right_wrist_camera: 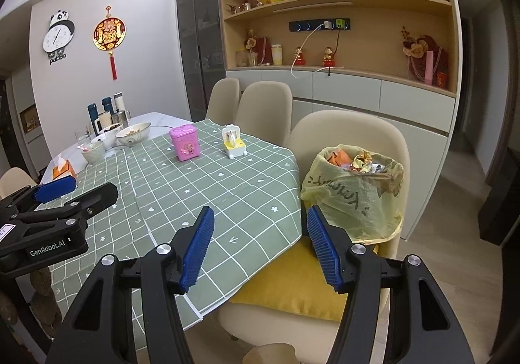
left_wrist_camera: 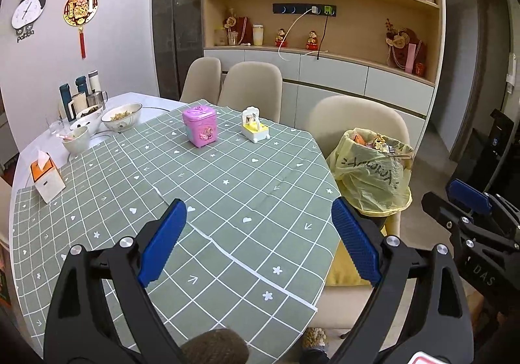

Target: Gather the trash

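The left gripper [left_wrist_camera: 260, 240] carries the printed words "GenRobot.AI" on its black body in the right wrist view, and the right gripper [right_wrist_camera: 260, 248] shows the letters "DAS" in the left wrist view. Both hang with their blue ribbed fingers spread wide and nothing between them — the left over the green checked tablecloth [left_wrist_camera: 208, 188], the right over the table's edge and a yellow cushion [right_wrist_camera: 292, 292].

The panda wall clock [right_wrist_camera: 59, 33] reads "panda" beneath its face. The yellow trash bag [right_wrist_camera: 352, 198] bears black handwriting (not legible), and it lines a bin that stands upright on the beige chair [right_wrist_camera: 354, 133], its mouth open upward. Inside lie crumpled wrappers [right_wrist_camera: 362, 160], gold foil and orange among them, heaped near the rim.

On the cloth stand 2 small containers, well apart from the grippers: a pink lidded tin [left_wrist_camera: 199, 126] with a cartoon picture on its side, and just right of it a small white-and-yellow toy-like box [left_wrist_camera: 255, 129]. At the table's far end sit bowls [left_wrist_camera: 122, 116] holding food, flasks and mugs behind them, and an orange-topped tissue box [left_wrist_camera: 47, 177] with a tissue sticking up.
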`<state>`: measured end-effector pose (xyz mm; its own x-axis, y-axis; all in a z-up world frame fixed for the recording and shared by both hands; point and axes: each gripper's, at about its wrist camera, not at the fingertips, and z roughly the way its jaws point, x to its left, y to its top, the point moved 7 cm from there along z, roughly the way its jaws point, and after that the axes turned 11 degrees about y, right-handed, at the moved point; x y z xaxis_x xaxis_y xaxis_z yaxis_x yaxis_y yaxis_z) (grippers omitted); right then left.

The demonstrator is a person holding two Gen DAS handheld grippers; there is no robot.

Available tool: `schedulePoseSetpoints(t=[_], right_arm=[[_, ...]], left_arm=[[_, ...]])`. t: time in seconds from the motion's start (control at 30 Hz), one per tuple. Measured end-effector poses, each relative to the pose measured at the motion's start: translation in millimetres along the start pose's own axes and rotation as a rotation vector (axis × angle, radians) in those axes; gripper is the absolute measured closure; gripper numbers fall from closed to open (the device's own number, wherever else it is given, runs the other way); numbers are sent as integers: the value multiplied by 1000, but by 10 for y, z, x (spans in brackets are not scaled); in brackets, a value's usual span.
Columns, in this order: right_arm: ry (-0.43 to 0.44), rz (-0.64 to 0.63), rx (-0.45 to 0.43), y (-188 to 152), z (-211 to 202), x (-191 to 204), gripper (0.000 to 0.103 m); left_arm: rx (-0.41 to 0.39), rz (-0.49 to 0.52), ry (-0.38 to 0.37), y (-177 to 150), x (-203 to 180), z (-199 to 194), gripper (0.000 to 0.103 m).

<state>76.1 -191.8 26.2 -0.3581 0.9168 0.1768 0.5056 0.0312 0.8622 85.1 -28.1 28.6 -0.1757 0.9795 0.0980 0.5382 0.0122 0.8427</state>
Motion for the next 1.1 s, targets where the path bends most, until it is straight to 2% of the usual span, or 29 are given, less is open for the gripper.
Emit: schedulePoseSetpoints(t=[1.1], right_arm=[[-49, 45, 0, 13, 31, -89, 47]], left_arm=[[4, 34, -51, -8, -83, 59, 17]])
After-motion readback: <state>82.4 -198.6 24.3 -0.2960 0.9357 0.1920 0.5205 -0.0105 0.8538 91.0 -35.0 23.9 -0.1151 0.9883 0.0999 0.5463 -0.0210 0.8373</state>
